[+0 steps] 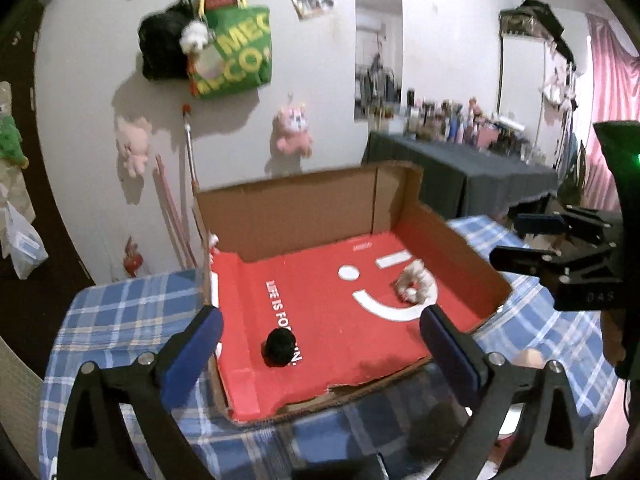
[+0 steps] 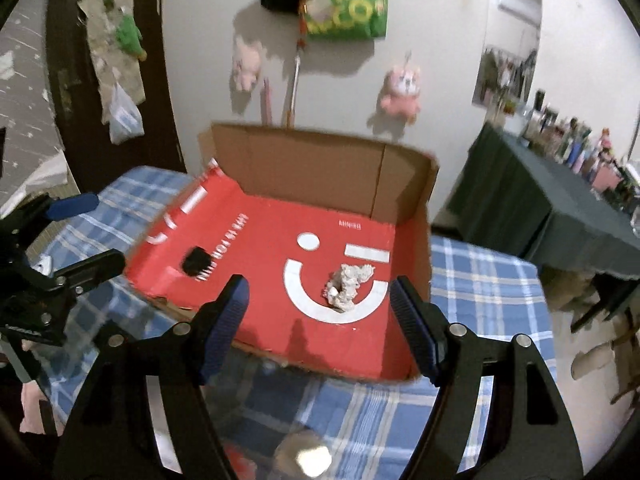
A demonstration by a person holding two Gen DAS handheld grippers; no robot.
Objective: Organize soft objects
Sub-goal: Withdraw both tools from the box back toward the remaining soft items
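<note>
Left tongs [image 1: 320, 340]: spread wide, empty, touching nothing. Right tongs [image 2: 320, 312]: apart, empty. Both above near edge of one cardboard box [image 1: 304, 208], red printed floor, on plaid-clothed desk [image 1: 120, 320]. Inside box: one black fuzzy pompom [image 1: 279, 347] left, one white fluffy scrunchie [image 1: 414, 285] right, well apart.

Your left wrist view looks down and forward over its own jaws, from close above the worktop's near edge; your right wrist view does likewise from further right. Both share the red-lined cardboard box [image 1: 320, 280] [image 2: 280, 248]
</note>
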